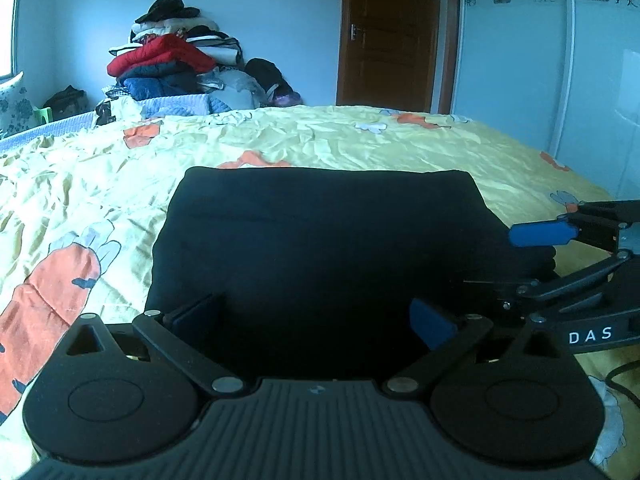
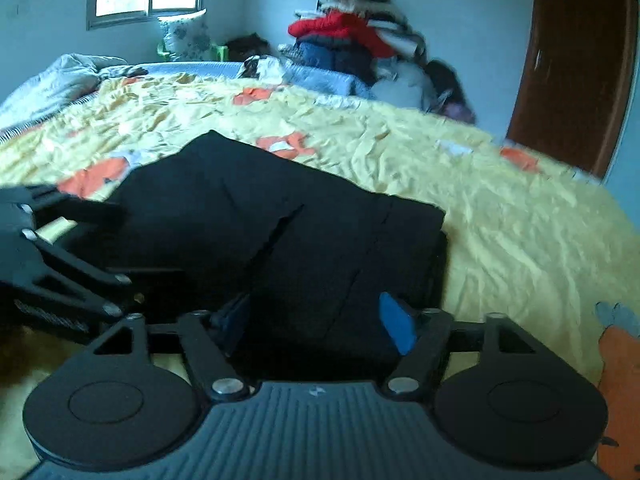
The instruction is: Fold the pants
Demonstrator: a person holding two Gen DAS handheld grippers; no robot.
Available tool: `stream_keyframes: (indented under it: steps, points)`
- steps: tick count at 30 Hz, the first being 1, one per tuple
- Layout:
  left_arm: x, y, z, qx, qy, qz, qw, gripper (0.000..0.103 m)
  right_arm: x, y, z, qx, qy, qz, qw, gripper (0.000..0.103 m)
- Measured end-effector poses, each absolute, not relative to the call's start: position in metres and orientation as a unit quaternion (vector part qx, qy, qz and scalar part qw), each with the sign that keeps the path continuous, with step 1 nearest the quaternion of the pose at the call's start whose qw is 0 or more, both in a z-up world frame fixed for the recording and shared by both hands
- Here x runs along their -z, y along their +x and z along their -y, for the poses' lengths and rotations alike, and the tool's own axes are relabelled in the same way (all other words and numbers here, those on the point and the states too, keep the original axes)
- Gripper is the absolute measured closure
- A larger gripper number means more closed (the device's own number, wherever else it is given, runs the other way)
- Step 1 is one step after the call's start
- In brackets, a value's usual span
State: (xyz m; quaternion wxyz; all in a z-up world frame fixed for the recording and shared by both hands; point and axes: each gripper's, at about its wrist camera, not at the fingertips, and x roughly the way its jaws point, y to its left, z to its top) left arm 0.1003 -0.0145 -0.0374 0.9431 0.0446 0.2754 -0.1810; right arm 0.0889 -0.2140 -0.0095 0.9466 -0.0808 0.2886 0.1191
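On the bed, spread with a wrinkled yellow sheet printed with orange carrots, your black pants lie folded into a thick rectangle near the front edge. Your left claw hangs low over the near end of that bundle with its blue pads spread wide apart, dark cloth showing under the gap but neither pad pressing on it. Your right claw sits the same way over the other near corner, its jaws standing wide and gripping nothing, the pants lying below and ahead with a slanted fold line across the top layer. From the left view you can see the right claw's blue finger reaching in just beside the bundle's right edge. From the right view the left claw's black linkage comes in at the left edge. Beyond the bed a pile of clothes with a red jacket stands against the wall, and a brown door is shut
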Motion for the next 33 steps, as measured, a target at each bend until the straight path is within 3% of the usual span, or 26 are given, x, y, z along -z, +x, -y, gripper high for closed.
stream_keyframes:
  steps: [16,22,29,33]
  points:
    - [0.032,0.093,0.006,0.16,0.019,-0.274,0.948,0.0,-0.008,0.057,0.212,-0.097,-0.052,-0.299,0.948,0.018]
    - [0.023,0.077,-0.008,0.146,0.002,-0.276,0.95,0.0,-0.009,0.039,0.212,-0.129,0.005,-0.309,0.942,0.017]
    - [0.022,0.056,-0.025,0.129,-0.009,-0.282,0.951,0.0,-0.003,0.027,0.204,-0.124,0.019,-0.311,0.942,0.013]
    - [0.024,0.043,-0.033,0.118,-0.017,-0.284,0.951,0.0,0.005,0.023,0.203,-0.115,0.025,-0.305,0.945,0.005]
